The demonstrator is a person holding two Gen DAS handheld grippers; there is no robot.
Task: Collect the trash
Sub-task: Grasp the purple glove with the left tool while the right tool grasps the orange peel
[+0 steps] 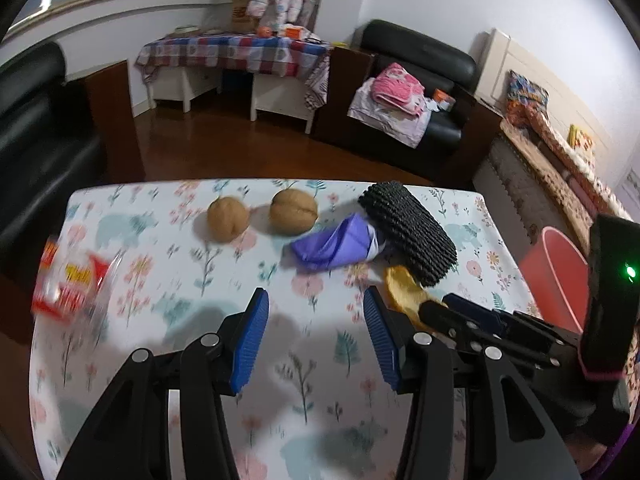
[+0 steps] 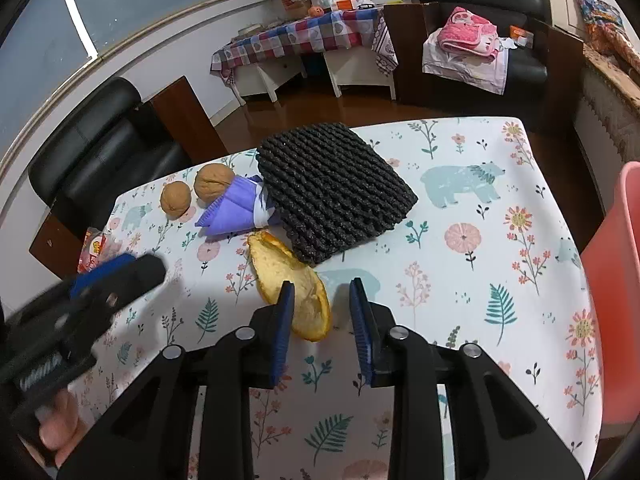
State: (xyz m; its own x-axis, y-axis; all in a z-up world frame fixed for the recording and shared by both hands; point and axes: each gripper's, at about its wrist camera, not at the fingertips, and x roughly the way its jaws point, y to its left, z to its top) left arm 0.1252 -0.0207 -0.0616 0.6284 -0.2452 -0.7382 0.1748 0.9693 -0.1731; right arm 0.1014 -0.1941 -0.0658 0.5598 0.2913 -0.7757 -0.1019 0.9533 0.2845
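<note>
From the left wrist, the left gripper [image 1: 316, 320] hangs with jaws apart and nothing between them; the orange peel [image 1: 404, 294] lies at its two o'clock on the table [image 1: 160, 280]. From the right wrist, the right gripper [image 2: 320, 312] straddles the peel's [image 2: 292, 280] near end, jaws part-way apart, pads apparently not pressing. The peel looks light, curled and bendy, best pinched across that raised near rim.

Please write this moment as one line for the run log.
right gripper: open, orange peel between pads | left gripper: open, empty | pink bin: beside table
</note>
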